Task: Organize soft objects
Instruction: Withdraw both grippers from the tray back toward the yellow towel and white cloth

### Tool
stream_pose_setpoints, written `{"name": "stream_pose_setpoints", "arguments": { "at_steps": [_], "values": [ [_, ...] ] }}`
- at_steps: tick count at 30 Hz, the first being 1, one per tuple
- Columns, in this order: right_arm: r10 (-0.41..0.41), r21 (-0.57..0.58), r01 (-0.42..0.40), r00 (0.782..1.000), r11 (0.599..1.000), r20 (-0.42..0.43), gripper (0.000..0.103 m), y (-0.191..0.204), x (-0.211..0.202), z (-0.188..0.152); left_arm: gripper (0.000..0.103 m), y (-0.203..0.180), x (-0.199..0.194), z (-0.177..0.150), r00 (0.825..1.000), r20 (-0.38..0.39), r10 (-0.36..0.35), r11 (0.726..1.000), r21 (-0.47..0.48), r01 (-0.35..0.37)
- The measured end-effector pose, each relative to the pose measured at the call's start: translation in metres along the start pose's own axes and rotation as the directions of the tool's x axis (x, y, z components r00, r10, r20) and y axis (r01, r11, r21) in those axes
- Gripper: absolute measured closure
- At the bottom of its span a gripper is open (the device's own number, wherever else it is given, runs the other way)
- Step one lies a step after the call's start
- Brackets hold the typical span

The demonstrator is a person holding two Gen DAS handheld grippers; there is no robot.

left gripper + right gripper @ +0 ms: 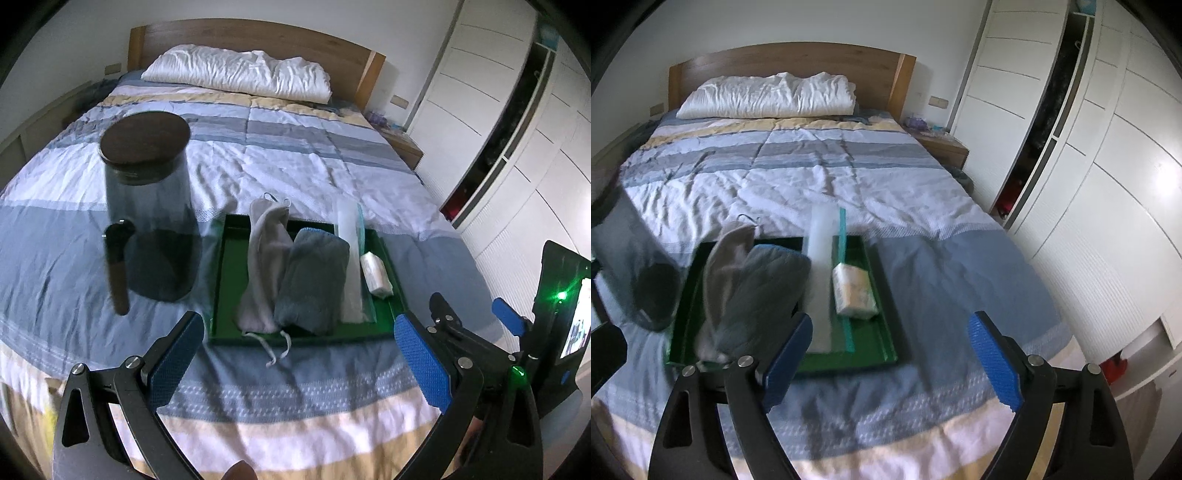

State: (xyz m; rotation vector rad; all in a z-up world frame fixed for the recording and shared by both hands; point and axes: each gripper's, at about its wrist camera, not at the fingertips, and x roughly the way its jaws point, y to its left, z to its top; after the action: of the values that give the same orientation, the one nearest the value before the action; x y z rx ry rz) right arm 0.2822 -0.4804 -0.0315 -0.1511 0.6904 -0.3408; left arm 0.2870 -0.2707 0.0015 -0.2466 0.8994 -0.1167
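Left wrist view: left gripper is hovering w/ fingers spread wide, nothing between them, over the striped bedspread just short of the green tray. Tray is holding a light grey pouch, dark grey cloth, clear zip bag & tissue pack; a lidded glass jar and brush are sitting beside it. Right gripper is also gaping wide & empty near the tray's front edge.

A green tray sits at the centre of the frame on a striped bed. Its left third is bare; the rest is packed with a grey pouch, a folded dark cloth, a long clear bag and a small white packet. At left, a tall dark jar and a brush block that side. Open bedding lies below and above the tray.
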Motion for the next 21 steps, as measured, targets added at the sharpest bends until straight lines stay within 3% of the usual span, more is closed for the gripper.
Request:
{"name": "stream_pose_setpoints", "arguments": {
  "at_steps": [7, 12, 16, 21],
  "values": [
    [0.022, 0.024, -0.022, 1.0, 0.999, -0.006, 0.014, 0.002, -0.043, -0.025, 0.002, 0.007, -0.035, -0.02, 0.998, -0.031, -0.051, 0.998, 0.034, 0.052],
    [0.02, 0.01, -0.019, 0.997, 1.0, -0.07, 0.014, 0.006, -0.066, -0.05, 0.002, 0.007, -0.058, -0.051, 0.987, -0.11, -0.118, 0.982, 0.134, 0.132],
    [0.019, -0.016, -0.021, 0.992, 1.0, -0.124, 0.014, 0.015, -0.08, -0.065, 0.002, 0.026, -0.076, -0.073, 0.985, -0.147, -0.092, 0.975, 0.189, 0.119],
    [0.054, -0.044, -0.063, 0.982, 0.997, -0.18, 0.014, 0.042, -0.097, -0.074, 0.002, 0.079, -0.095, -0.087, 0.986, -0.166, 0.001, 0.984, 0.178, 0.029]
  ]
}}
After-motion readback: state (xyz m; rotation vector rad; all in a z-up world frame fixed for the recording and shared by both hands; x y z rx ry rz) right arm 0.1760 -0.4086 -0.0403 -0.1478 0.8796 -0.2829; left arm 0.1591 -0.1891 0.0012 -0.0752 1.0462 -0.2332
